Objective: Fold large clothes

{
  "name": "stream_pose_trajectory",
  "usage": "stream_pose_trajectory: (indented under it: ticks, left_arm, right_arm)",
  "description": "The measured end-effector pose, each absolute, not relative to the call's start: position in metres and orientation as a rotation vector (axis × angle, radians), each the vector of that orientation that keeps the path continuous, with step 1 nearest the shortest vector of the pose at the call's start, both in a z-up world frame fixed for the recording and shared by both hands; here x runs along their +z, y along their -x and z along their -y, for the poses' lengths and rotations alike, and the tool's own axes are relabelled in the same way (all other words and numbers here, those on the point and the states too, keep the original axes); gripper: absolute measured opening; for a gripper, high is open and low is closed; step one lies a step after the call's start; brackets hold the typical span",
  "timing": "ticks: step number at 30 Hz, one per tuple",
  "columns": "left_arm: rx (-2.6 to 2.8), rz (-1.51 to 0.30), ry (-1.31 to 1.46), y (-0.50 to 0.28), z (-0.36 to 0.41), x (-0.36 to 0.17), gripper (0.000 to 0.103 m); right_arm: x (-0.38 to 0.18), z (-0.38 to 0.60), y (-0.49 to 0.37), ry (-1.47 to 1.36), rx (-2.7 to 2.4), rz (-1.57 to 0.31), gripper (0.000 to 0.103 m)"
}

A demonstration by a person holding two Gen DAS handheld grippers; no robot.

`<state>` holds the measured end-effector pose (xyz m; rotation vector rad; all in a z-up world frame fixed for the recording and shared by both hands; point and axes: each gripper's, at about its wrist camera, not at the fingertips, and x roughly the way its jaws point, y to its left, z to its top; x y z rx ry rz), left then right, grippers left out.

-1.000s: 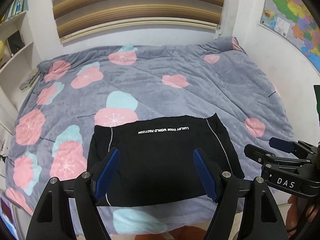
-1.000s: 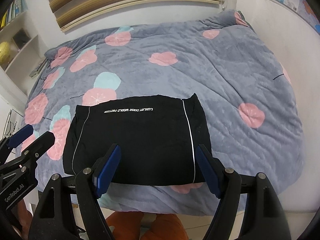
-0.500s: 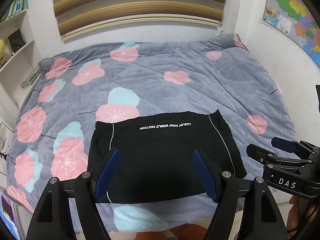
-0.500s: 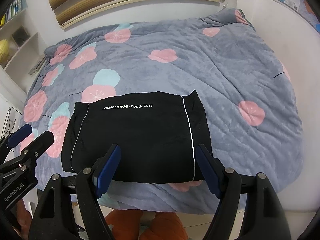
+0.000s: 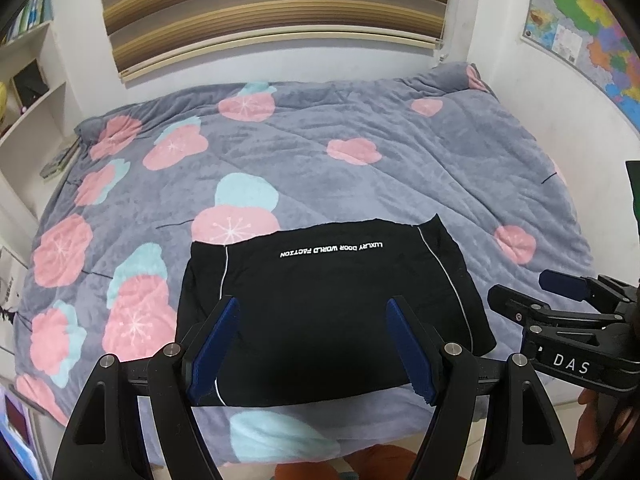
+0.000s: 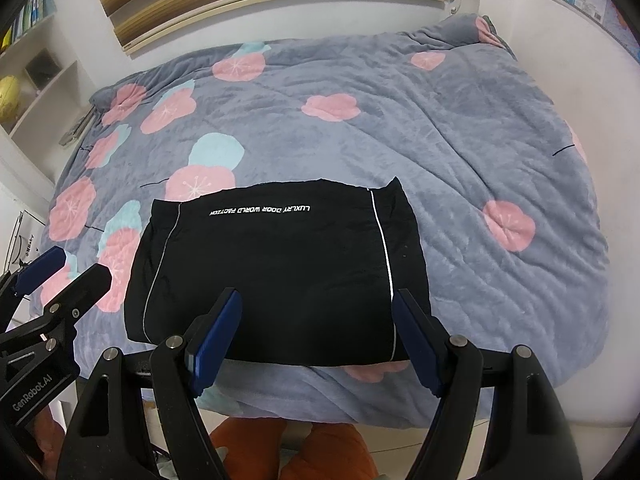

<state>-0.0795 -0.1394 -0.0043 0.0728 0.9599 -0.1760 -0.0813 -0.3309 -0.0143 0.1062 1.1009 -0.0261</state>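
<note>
A black garment (image 5: pixel 328 304) (image 6: pixel 276 264) lies folded into a neat rectangle near the front edge of the bed, with white lettering along its far edge and thin white piping down both sides. My left gripper (image 5: pixel 312 308) hangs above its near part, open, with nothing between the blue pads. My right gripper (image 6: pixel 316 300) hovers likewise over the garment's near right part, open and empty. Each gripper also shows from the side in the other's view: the right gripper (image 5: pixel 520 288) at the right edge, the left gripper (image 6: pixel 76 268) at the left edge.
The bed carries a grey quilt (image 5: pixel 400 160) with pink and teal flowers. A striped blind (image 5: pixel 272 8) hangs behind it, white shelves (image 5: pixel 28 92) stand at the left, a map (image 5: pixel 588 28) is on the right wall. Orange-clad legs (image 6: pixel 288 448) show below the bed edge.
The picture in both views drifted slightly; the garment sits a touch lower in the left wrist view. Both grippers stay open and the garment lies unchanged.
</note>
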Motion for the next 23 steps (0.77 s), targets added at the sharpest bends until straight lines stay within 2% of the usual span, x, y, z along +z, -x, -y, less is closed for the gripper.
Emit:
stream_pose_trajectory:
  ticks: [18,23]
  left_arm:
    - [-0.185,-0.957,-0.092,0.069,0.129,-0.009,0.077]
    - [-0.141,-0.901,-0.122,0.068,0.114,-0.007,0.077]
  right_arm:
    - [-0.016,0.322,0.068,-0.105,-0.034,-1.118,0.079]
    - [-0.020,0.306,0.065,-0.094,-0.025,-1.129,0.079]
